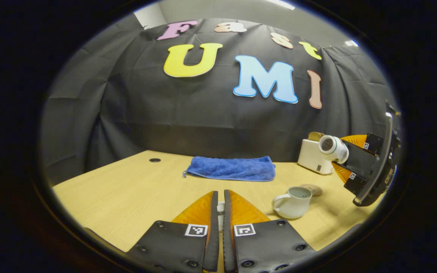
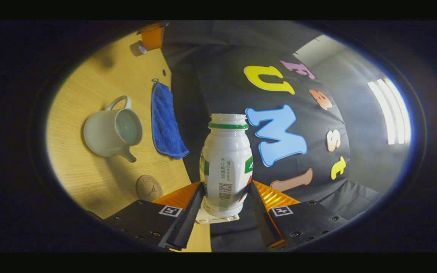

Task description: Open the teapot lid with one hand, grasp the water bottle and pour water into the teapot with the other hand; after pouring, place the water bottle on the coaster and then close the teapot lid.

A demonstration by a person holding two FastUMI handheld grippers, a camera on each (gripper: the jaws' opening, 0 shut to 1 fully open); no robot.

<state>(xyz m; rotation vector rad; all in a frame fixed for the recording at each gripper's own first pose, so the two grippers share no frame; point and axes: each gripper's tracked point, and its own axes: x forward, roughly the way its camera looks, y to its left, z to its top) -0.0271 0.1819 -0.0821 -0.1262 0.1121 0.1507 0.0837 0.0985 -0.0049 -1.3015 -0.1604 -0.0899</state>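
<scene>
Your right gripper (image 2: 224, 206) has its two fingers parted to the width of the water bottle (image 2: 226, 167) and pressed against the bottle's lower body, one on each side; the base of the bottle sits between the finger roots, and the uncapped neck with its green ring points away from the camera. In the left gripper view the same bottle (image 1: 333, 148) is seen tipped over on its side in the air, its open mouth facing the camera, above and beyond the teapot (image 1: 292, 201); the right gripper (image 1: 355, 161) holds it at the right edge of that view.

The teapot stands lidless on the wooden table (image 1: 127, 189), its opening exposed; in the right gripper view the teapot (image 2: 112, 131) shows handle, spout and a pale interior. The round coaster (image 2: 149, 187) lies on the table just beside the teapot, apart from it; in the left gripper view the coaster (image 1: 312, 189) sits close behind the teapot.

Your left gripper (image 1: 220, 206) has its fingers drawn nearly together, with a narrow slot between them; a small pale object shows in that slot, and you cannot tell from these views what it is or whether both fingers press on it.

A blue towel (image 1: 231, 168) lies at the back of the table; a white box (image 1: 313, 157) stands near the wall.
</scene>
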